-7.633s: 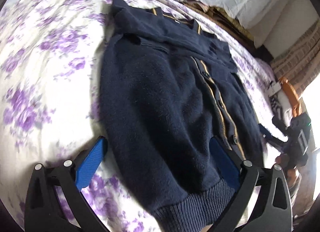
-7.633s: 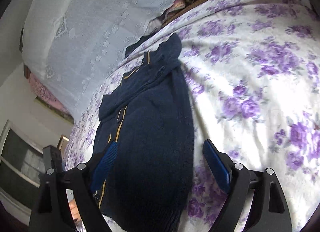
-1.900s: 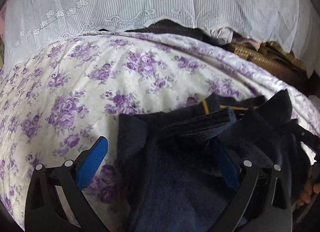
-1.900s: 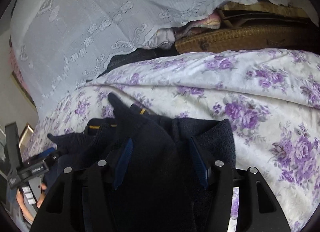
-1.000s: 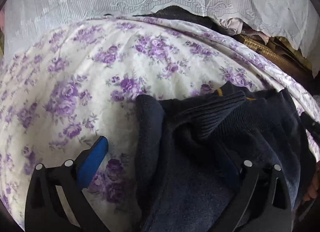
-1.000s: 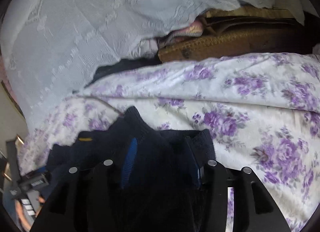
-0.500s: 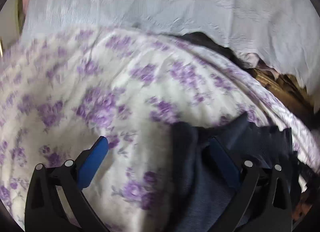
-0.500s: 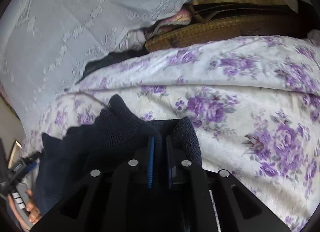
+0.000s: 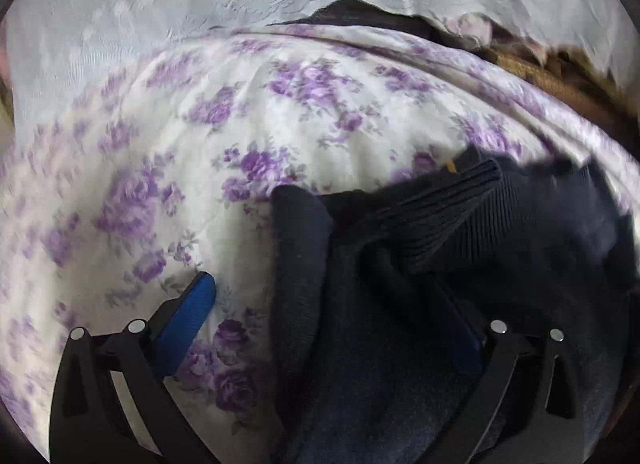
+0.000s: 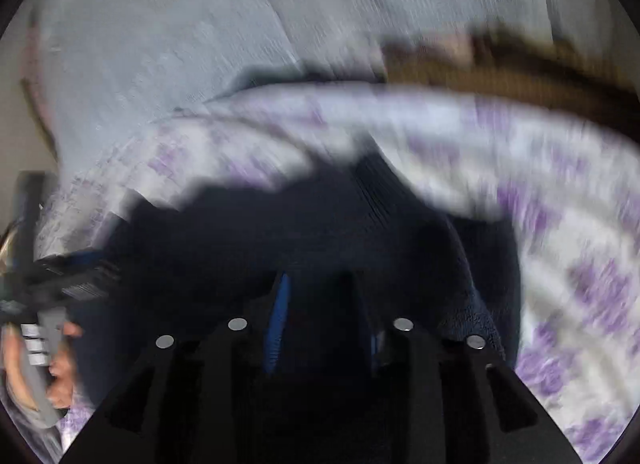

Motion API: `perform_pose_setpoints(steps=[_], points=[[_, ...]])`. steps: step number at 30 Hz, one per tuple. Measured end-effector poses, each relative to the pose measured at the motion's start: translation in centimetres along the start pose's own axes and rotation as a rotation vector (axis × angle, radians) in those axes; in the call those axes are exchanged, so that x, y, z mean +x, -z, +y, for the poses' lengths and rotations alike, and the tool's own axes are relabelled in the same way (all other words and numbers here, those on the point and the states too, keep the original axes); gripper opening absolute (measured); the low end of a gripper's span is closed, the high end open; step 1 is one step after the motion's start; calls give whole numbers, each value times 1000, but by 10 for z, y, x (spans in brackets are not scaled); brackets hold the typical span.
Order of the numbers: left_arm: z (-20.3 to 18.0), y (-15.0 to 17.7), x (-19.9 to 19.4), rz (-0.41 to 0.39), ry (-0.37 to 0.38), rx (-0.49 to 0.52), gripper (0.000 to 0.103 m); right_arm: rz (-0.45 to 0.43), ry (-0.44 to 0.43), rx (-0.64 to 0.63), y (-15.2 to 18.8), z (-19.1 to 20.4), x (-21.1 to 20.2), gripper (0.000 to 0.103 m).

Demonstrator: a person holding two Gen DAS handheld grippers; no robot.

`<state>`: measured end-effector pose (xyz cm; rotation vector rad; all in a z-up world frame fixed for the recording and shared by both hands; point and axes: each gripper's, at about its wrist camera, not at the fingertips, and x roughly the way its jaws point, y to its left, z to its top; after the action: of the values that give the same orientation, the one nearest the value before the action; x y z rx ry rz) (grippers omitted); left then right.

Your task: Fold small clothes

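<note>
Navy cardigan [image 9: 460, 264] lies between wide left jaws and just-opening, narrow right jaws

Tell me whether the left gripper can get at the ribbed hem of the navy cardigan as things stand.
Probably yes: the left gripper is open, and the ribbed hem lies uncovered just ahead on the navy cardigan.

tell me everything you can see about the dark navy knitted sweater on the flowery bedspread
The dark navy knitted sweater is a fuzzy knit with a ribbed band lying across its top and a small mustard-yellow trim bit at the far edge. It is folded over on itself into a bunched, layered heap, resting on the white bedspread with purple flowers. The left gripper straddles its left edge, wide open, one pad on the bedspread. The right gripper, blurred, has dark knit between its pads; its jaws have just been opening.
</note>
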<state>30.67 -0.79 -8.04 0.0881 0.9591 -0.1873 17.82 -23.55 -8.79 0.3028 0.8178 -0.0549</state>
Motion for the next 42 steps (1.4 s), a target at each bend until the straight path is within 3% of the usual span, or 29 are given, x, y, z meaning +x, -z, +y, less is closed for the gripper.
perform_pose_setpoints(steps=[1,3,5,7,9,11,12,13,14,17,19,21,23,25,27,29,30,31,33,36,38,40,42], points=[[6,-2,-4,-9,6,-32,99,-10,-28,53,-3,-8,-5,27],[20,-1,-16,-46,1,-103,99,-53,-15,97,-4,-15,-16,30],[29,-3,-30,-81,35,-158,98,-120,-27,112,-3,-14,-28,40],[23,-11,-44,-117,145,-161,98,-162,-86,75,-3,-4,-37,45],[4,-18,-45,-117,163,-100,98,-180,-102,15,3,10,-42,58],[-19,-22,-32,-93,104,-17,98,-148,-94,-92,10,29,-37,74],[-30,-24,-17,-70,27,35,98,-90,-94,-147,12,39,-28,81],[-36,-26,5,-25,-91,76,99,-27,-98,-179,13,47,-19,94],[-34,-28,26,39,-83,63,99,32,-82,-218,15,54,-9,98],[-9,-36,24,66,33,-64,99,25,-55,-242,15,56,-12,99],[-4,-31,15,36,54,-89,99,20,-71,-227,13,53,-13,99],[-4,-23,-2,9,70,-78,98,-29,-42,-222,15,53,-21,99],[-8,-9,-24,-32,121,-38,98,-144,-34,-234,19,56,-44,99],[-16,8,-45,-71,108,43,98,-215,-37,-268,24,62,-60,99],[-24,24,-54,-85,44,115,98,-163,-7,-338,30,73,-58,99],[-25,41,-45,-24,14,149,99,-7,68,-374,37,77,-33,99],[-23,49,-34,20,14,156,99,28,43,-349,36,74,-30,100],[-20,52,-37,-11,19,139,99,33,24,-329,34,70,-31,100],[-24,50,-39,-14,-4,153,99,35,16,-319,33,67,-31,100],[-22,45,-59,-95,-16,143,99,-37,27,-324,32,71,-48,99],[-19,34,-74,-155,42,110,99,-127,33,-267,20,63,-59,99],[-19,13,-74,-155,103,65,99,-174,47,-176,11,48,-63,98],[-24,-6,-65,-139,142,26,99,-200,53,-65,4,25,-59,84]])
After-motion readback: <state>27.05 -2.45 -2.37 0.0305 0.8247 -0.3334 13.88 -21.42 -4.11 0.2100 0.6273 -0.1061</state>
